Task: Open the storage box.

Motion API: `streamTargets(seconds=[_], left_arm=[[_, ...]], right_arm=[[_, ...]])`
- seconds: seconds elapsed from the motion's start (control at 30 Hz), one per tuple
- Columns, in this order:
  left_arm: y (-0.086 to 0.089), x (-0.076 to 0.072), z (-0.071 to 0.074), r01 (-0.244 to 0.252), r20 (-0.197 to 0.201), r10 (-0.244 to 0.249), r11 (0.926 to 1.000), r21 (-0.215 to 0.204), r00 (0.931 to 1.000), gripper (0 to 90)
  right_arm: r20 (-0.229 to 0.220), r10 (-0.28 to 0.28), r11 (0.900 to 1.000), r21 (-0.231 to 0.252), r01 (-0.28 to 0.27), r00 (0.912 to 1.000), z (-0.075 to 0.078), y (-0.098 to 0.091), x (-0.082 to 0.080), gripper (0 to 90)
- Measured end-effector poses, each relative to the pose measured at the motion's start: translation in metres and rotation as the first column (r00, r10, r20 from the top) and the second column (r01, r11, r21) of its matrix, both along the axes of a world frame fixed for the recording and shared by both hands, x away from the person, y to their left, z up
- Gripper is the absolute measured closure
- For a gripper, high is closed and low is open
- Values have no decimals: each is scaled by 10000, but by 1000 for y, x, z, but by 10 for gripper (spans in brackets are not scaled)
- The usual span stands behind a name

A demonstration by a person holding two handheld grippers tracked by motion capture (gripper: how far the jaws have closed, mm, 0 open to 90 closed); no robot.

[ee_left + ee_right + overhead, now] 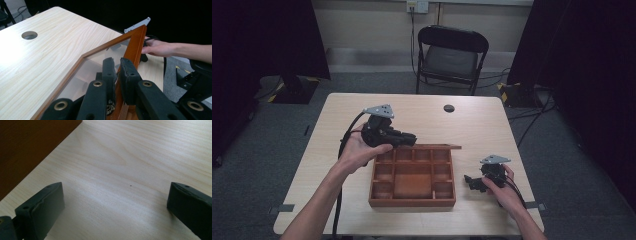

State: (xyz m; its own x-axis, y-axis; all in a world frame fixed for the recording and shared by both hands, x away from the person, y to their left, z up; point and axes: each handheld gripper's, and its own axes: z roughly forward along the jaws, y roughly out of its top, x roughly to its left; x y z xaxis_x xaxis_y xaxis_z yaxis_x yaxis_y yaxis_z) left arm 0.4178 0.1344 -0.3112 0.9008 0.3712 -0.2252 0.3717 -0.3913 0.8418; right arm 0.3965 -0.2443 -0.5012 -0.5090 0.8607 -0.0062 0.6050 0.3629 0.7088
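Observation:
A brown wooden compartment box (412, 202) sits mid-table. Its hinged lid (447, 146), a wooden frame (136, 42) around a clear pane (97, 60), stands raised along the box's far side. My left gripper (412, 139) is shut on that frame, and in the left gripper view its two black pads (118, 68) pinch the wood. To the right of the box, my right gripper (473, 182) rests low on the table. Its jaws (115, 197) stand wide open over bare wood, and the box's dark side wall (30, 147) is just to their left.
A round cable hole (449, 108) lies in the table's far half. A black folding chair (452, 55) stands behind the table. Dark curtains hang at both sides, with cables on the floor at the right. The other hand (160, 47) shows beyond the lid.

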Motion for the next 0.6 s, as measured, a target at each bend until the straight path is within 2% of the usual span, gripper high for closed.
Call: streamTargets(seconds=[0.13,0.6], left_arm=[[1,2,0,37,-92,-37,10000,-51,10000,832],[1,-3,-3,39,16,-38,10000,-53,10000,831]], right_arm=[[0,1,10000,1,-1,10000,0,0,0,3],[-1,0,10000,0,0,10000,0,0,0,3]])
